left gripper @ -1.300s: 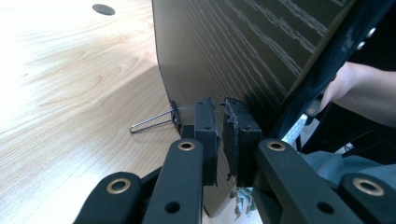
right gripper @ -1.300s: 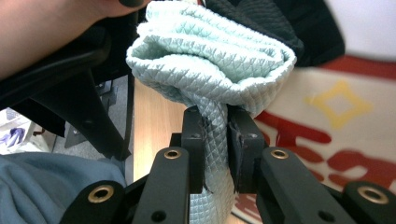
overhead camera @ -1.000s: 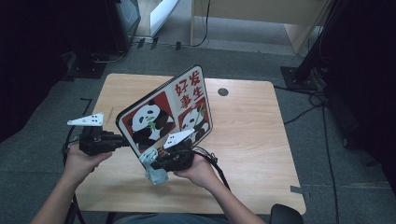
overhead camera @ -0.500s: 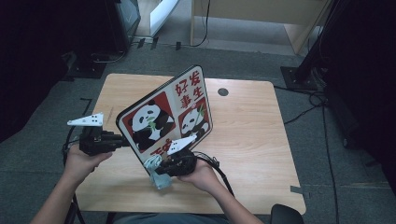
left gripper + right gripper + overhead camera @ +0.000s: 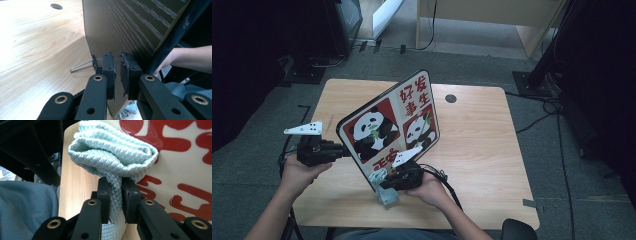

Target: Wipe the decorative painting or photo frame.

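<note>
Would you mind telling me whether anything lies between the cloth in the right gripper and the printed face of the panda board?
Nothing visible does. The right gripper is shut on the pale blue quilted cloth, whose bunched end sits right against the panda board at its lower edge. The left gripper clamps the board's other edge, holding it tilted up over the table.

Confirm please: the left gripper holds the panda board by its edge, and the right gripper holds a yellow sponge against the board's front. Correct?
Not quite: the right gripper holds a pale blue quilted cloth, not a yellow sponge, as the right gripper view shows. The left gripper does hold the panda board by its edge.
</note>
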Tool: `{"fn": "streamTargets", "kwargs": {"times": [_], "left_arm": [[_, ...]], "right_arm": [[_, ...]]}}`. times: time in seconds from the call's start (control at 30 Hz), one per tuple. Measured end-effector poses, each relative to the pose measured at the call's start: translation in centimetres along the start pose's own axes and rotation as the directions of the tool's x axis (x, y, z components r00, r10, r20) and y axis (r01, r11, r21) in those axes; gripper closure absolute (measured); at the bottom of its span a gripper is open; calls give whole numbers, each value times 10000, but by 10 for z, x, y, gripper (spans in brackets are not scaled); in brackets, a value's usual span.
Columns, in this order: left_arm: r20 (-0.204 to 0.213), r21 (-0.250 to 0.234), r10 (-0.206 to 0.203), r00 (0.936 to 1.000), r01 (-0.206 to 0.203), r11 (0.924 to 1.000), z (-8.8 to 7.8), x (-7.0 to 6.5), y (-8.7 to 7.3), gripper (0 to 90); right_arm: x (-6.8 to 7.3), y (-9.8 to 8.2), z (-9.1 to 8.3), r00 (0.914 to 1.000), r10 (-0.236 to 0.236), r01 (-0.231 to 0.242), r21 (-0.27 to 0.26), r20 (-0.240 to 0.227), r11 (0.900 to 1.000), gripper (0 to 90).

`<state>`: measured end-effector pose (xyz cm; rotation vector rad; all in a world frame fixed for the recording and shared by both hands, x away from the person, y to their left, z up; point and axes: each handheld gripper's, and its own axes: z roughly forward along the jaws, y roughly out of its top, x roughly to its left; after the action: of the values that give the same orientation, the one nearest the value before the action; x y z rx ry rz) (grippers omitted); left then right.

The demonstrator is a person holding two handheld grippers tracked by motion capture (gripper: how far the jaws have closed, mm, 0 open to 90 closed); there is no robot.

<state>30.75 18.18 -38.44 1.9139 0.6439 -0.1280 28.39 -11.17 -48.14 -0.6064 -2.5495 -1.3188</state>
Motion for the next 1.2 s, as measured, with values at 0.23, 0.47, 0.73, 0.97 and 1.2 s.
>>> {"fn": "streamTargets", "kwargs": {"times": [0.23, 0.47, 0.73, 0.97, 1.2], "left_arm": [[-11, -62, 15, 10000, -15, 10000, -2, 1, 0, 811], [-125, -45, -19, 9999, 18, 10000, -5, 4, -1, 806], [-262, 34, -85, 9996, 86, 10000, -9, 8, -4, 786], [-351, 64, -96, 9993, 99, 9999, -13, 10, -7, 759], [-466, -34, -54, 9989, 53, 10000, -15, 15, -10, 737]], "right_arm": [[8, 15, -12, 9998, -190, 190, -425, -5, 9989, 794], [23, 45, -26, 9989, -429, 410, -907, -184, 9950, 795], [47, 95, -37, 9941, -1052, 1022, -1004, -249, 9897, 795], [59, 136, -43, 9900, -1387, 1343, -1279, -264, 9827, 795], [70, 167, -45, 9833, -1790, 1726, -1465, -315, 9740, 794]]}}
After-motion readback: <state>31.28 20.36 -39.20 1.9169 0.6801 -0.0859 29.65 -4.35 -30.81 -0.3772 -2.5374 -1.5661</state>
